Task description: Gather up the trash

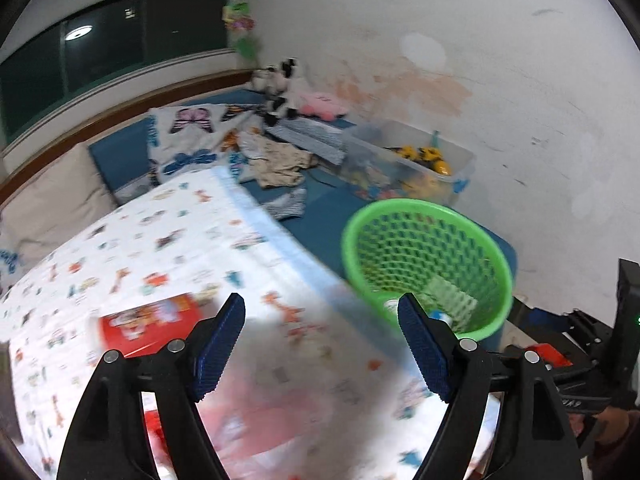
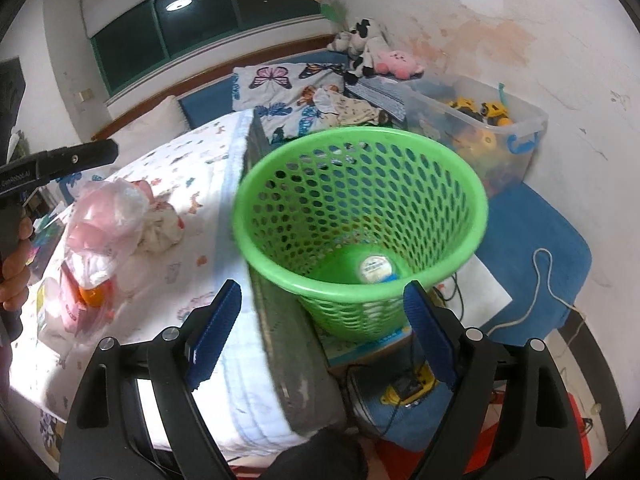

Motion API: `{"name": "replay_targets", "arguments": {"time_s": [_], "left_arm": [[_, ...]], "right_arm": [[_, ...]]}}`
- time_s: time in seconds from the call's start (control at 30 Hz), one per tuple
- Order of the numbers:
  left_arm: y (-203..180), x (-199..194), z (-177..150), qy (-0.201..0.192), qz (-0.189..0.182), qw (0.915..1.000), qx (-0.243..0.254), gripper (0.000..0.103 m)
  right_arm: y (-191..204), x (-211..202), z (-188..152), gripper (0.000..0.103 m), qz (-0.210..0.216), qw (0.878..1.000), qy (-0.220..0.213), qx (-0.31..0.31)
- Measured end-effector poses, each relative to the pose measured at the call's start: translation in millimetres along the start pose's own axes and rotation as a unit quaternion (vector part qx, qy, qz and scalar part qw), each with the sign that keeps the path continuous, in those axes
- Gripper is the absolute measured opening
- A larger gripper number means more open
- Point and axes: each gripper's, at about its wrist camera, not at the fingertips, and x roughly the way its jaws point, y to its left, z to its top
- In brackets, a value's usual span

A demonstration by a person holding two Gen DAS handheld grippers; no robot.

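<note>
Both the left gripper and the right gripper have their fingers spread wide, gripping nothing. The pink plastic bag of trash lies on the bed, left of the green basket. Being thin and slippery, the bag could slide from a pinch and spill, or a careless reach could tip the light basket over.

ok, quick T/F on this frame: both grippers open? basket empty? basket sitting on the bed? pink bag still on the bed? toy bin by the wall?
1. Both grippers are open. True: left gripper and right gripper both stand wide, holding nothing.
2. The green basket is empty. False: a round white-topped item lies at the bottom.
3. The basket sits on the bed. False: it stands beside the mattress, lower down.
4. The pink plastic bag lies on the bed. True.
5. A clear toy bin stands by the wall. True.
</note>
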Motion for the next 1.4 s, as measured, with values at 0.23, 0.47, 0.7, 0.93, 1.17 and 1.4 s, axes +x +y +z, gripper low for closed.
{"name": "replay_targets", "arguments": {"time_s": [0.23,0.47,0.7,0.93,1.17,1.4], "left_arm": [[51.7,6.0,-18.8,0.045,0.008,0.9985,-0.031,0.076],[59.4,27.9,-30.5,0.080,-0.013,0.9955,-0.049,0.062],[55.7,26.4,-36.1,0.075,-0.037,0.9957,-0.040,0.006],[55.8,4.1,-35.2,0.048,-0.043,0.9970,-0.042,0.001],[65.6,-35.8,-22.3,0.000,-0.039,0.9982,-0.045,0.001],[88.7,-67.3,-6.5,-0.041,-0.024,0.9968,-0.065,0.001]], "right_arm": [[21.6,7.2,0.9,0.084,0.017,1.000,0.006,-0.018],[43.1,10.9,0.5,0.084,0.026,0.999,0.008,-0.040],[48.8,16.8,-1.6,0.083,0.034,0.999,0.017,-0.039],[60.8,24.0,2.5,0.083,0.056,0.997,0.023,-0.045],[80.4,39.4,11.3,0.083,0.090,0.994,0.034,-0.051],[110.4,63.4,27.1,0.083,0.129,0.989,0.045,-0.057]]}}
